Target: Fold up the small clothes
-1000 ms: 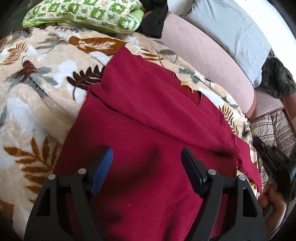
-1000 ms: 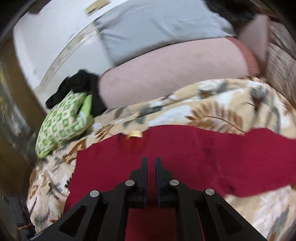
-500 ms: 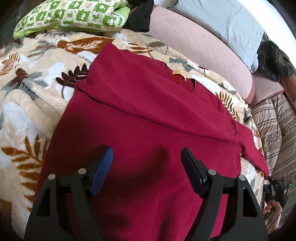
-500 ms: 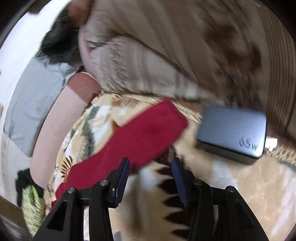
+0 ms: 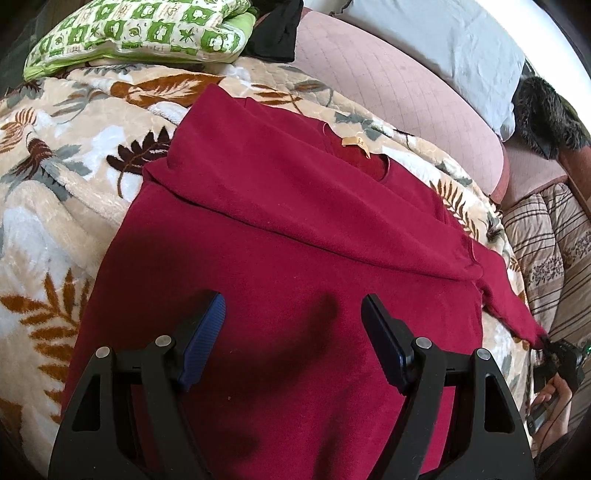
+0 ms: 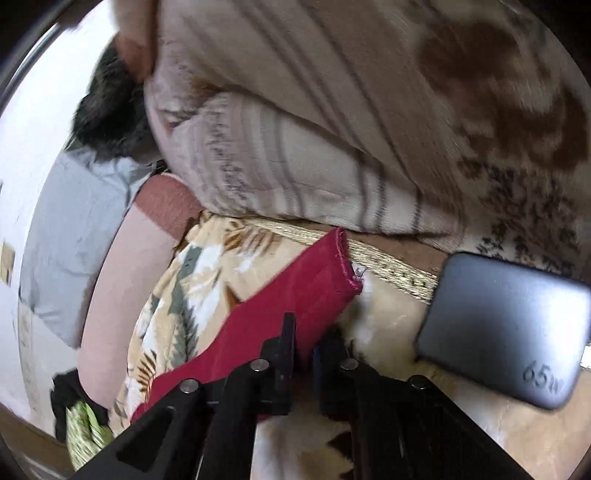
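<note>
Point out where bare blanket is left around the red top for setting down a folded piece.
Bare leaf-print blanket lies between the red top and the green pillow. By the sleeve end it is crowded: grey charger, striped quilt.

Bedding and oddments on the bed

Leaf-print blanket [image 5: 55, 206] underneath; green patterned pillow [image 5: 147, 33] at eleven o'clock; pink bolster [image 5: 399, 88] at one; grey charger block [image 6: 506, 332] at four, beside striped quilt [image 6: 295, 155].
</note>
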Available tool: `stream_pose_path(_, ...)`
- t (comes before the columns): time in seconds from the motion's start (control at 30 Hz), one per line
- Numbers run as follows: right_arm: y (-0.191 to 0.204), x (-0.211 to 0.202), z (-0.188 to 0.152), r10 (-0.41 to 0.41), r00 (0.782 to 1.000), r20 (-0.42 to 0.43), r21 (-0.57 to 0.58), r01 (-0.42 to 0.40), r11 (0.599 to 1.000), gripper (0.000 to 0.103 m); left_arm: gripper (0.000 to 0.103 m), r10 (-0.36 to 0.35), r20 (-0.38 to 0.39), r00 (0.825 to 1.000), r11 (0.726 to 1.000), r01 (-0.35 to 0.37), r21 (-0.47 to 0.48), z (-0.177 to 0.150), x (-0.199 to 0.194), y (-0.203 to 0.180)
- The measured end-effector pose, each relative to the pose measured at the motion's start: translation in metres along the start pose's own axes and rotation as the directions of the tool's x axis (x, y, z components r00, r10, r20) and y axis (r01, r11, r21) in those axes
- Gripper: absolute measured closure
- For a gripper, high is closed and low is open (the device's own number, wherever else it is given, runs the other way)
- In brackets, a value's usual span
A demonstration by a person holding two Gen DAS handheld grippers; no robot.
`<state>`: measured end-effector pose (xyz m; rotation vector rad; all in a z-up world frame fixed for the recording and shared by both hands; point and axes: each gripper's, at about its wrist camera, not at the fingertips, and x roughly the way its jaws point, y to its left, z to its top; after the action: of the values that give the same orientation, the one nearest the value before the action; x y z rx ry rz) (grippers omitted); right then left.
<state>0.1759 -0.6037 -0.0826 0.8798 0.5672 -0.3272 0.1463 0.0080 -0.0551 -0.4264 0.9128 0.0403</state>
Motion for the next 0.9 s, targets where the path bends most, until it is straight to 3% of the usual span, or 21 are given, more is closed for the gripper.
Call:
stream_pose_path(0.1, 0.044, -0.013, -0.008, -0.011, 0.999, 0.030, -0.144, 0.015, 0.990, 0.097, 0.027, -0.012, 0.001, 1.000, 1.000, 0.012, -0.007, 0.000, -0.002, 0.000)
stream_pose_path(0.2, 0.117, -0.013, -0.033, 0.096, 0.995, -0.035, -0.305, -0.102, 0.947, 0.097, 0.027, -0.021, 0.004, 1.000, 1.000, 0.021, -0.014, 0.000, -0.005, 0.002)
stream_pose_path(0.3, 0.202, -0.005, -0.084, 0.204, 0.966, -0.161, -0.458, -0.256, 0.851, 0.097, 0.027, -0.031, 0.011, 0.999, 0.999, 0.031, -0.027, 0.002, -0.007, 0.005)
stream_pose_path(0.43, 0.287, 0.007, -0.169, 0.260, 0.915, -0.310, -0.576, -0.398, 0.714, 0.097, 0.027, -0.053, 0.011, 0.999, 0.997, 0.053, -0.052, 0.004, -0.008, 0.010)
stream_pose_path(0.5, 0.309, 0.019, -0.213, 0.217, 0.912, -0.349, -0.626, -0.399, 0.670, 0.097, 0.027, -0.064, 0.012, 0.998, 0.996, 0.065, -0.055, 0.005, -0.008, 0.010)
stream_pose_path(0.57, 0.313, 0.038, -0.246, 0.128, 0.921, -0.368, -0.677, -0.359, 0.642, 0.095, 0.027, -0.086, 0.015, 0.996, 0.995, 0.087, -0.056, 0.006, -0.009, 0.010)
stream_pose_path(0.6, 0.314, 0.053, -0.267, 0.052, 0.921, -0.387, -0.720, -0.337, 0.607, 0.093, 0.027, -0.095, 0.018, 0.995, 0.994, 0.096, -0.054, 0.006, -0.010, 0.009)
stream_pose_path(0.67, 0.309, 0.073, -0.294, -0.065, 0.900, -0.432, -0.764, -0.326, 0.557, 0.089, 0.027, -0.125, 0.020, 0.992, 0.991, 0.125, -0.040, 0.008, -0.010, 0.007)
stream_pose_path(0.77, 0.301, 0.061, -0.285, -0.013, 0.905, -0.426, -0.743, -0.341, 0.576, 0.076, 0.027, -0.169, 0.028, 0.985, 0.985, 0.170, -0.030, 0.014, -0.010, 0.003)
stream_pose_path(0.8, 0.298, 0.053, -0.276, 0.015, 0.897, -0.442, -0.709, -0.360, 0.606, 0.072, 0.027, -0.191, 0.033, 0.981, 0.981, 0.192, -0.028, 0.017, -0.011, 0.000)
stream_pose_path(0.83, 0.293, 0.043, -0.268, 0.051, 0.895, -0.443, -0.675, -0.370, 0.638, 0.059, 0.027, -0.221, 0.041, 0.974, 0.975, 0.222, -0.021, 0.022, -0.011, -0.005)
stream_pose_path(0.87, 0.286, 0.029, -0.259, 0.093, 0.900, -0.426, -0.637, -0.372, 0.676, 0.048, 0.027, -0.258, 0.049, 0.965, 0.966, 0.257, 0.023, 0.029, -0.013, -0.015)
stream_pose_path(0.9, 0.274, 0.014, -0.252, 0.126, 0.908, -0.400, -0.602, -0.363, 0.711, 0.042, 0.027, -0.284, 0.051, 0.957, 0.958, 0.281, 0.062, 0.033, -0.013, -0.025)
